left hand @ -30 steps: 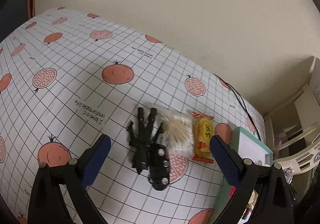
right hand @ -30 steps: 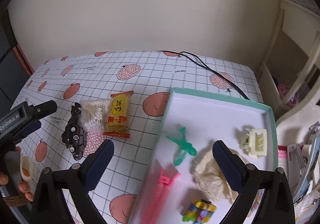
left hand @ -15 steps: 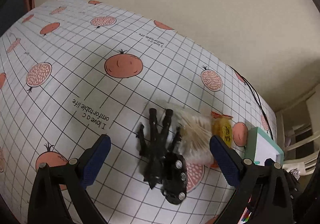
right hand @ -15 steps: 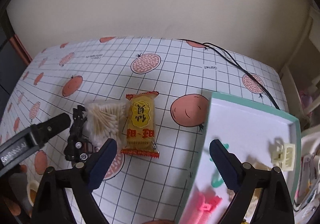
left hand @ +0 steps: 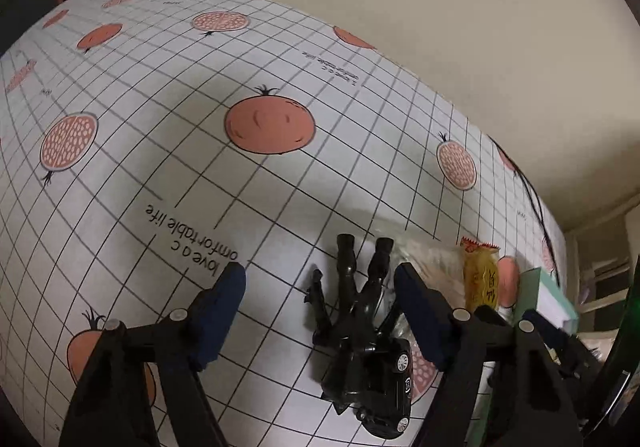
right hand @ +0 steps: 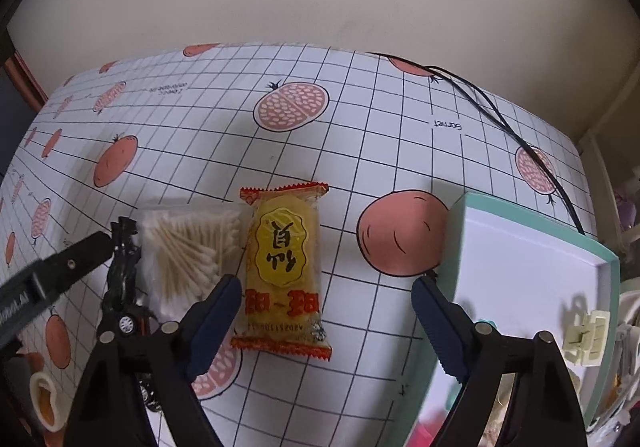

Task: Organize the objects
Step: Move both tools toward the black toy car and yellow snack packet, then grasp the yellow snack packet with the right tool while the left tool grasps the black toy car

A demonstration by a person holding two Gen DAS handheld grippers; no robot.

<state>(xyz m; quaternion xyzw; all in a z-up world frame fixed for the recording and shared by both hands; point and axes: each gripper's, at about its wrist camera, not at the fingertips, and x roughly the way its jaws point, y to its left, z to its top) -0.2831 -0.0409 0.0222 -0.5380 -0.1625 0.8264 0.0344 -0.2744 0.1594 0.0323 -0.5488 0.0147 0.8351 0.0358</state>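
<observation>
Both grippers have dropped closer to the table since a sec ago: the left gripper (left hand: 320,295) has come down over the black toy robot (left hand: 360,343), and the right gripper (right hand: 326,307) has swung off the tray twd the yellow snack packet (right hand: 284,271). Left jaws stand wide apart, nothing betw them gripped; the toy lies flat on the cloth, legs pointing away, its body just inside the right-hand finger, so the approach looks off-centre and prob needs a small shift before closing. Right jaws also spread wide, empty; the packet lies flat, its lower half just beside the left-hand finger (right hand: 214,321), not yet bracketed. Next out, the bag of cotton swabs (right hand: 188,251) sits wedged betw toy and packet, touching both, which is likely why each gripper comes in from its own outer side, to avoid dragging the bag. Further right, the mint-rimmed tray (right hand: 532,219) holds a cream hair clip (right hand: 586,335) and other bits at the frame bottom too blurred to name; judging by that, it's the drop-off spot, and the three loose items remain to go in. A black cable (right hand: 500,115) runs along the far edge of the grid-pattern tablecloth (left hand: 168,95), well apart from the work.
</observation>
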